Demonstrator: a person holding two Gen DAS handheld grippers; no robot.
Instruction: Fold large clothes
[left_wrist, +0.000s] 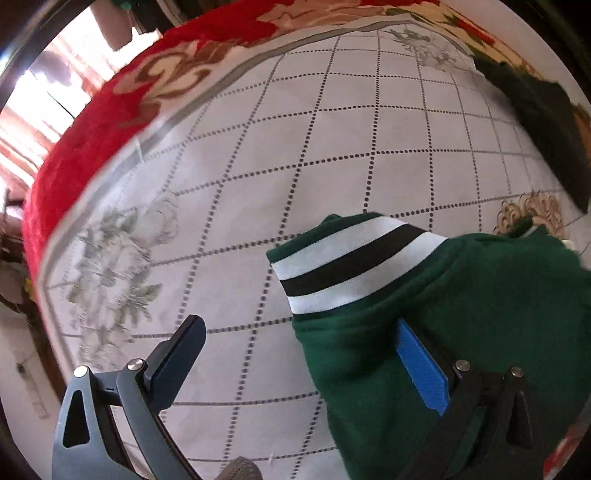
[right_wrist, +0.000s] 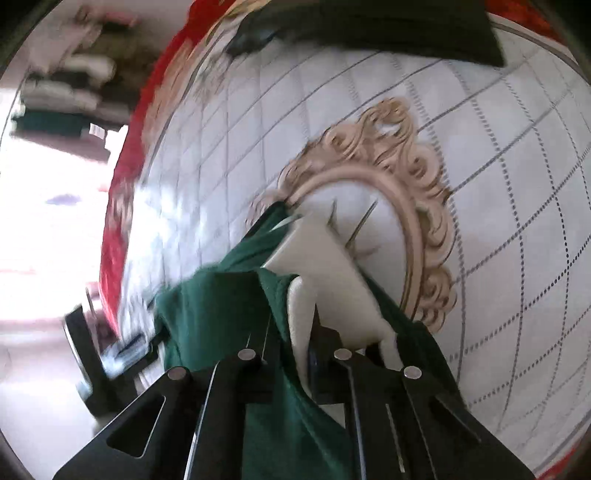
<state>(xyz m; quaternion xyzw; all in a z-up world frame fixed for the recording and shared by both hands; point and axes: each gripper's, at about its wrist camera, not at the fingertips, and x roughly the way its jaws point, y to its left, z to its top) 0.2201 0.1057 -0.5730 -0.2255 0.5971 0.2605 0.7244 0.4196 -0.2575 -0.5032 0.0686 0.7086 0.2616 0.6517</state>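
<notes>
Work surface: bed with white quilted cover (left_wrist: 332, 155), dotted diamond grid, grey floral print at 8 o'clock, beige scroll medallion (right_wrist: 417, 206). Red floral blanket (left_wrist: 74, 158) borders it. Bright window light (left_wrist: 44, 96) at 10 o'clock, overexposed

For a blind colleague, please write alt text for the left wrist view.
A dark green garment with a white-and-black striped cuff drapes over one finger of the open left tool, above a white quilted bedspread with a red floral border.
</notes>
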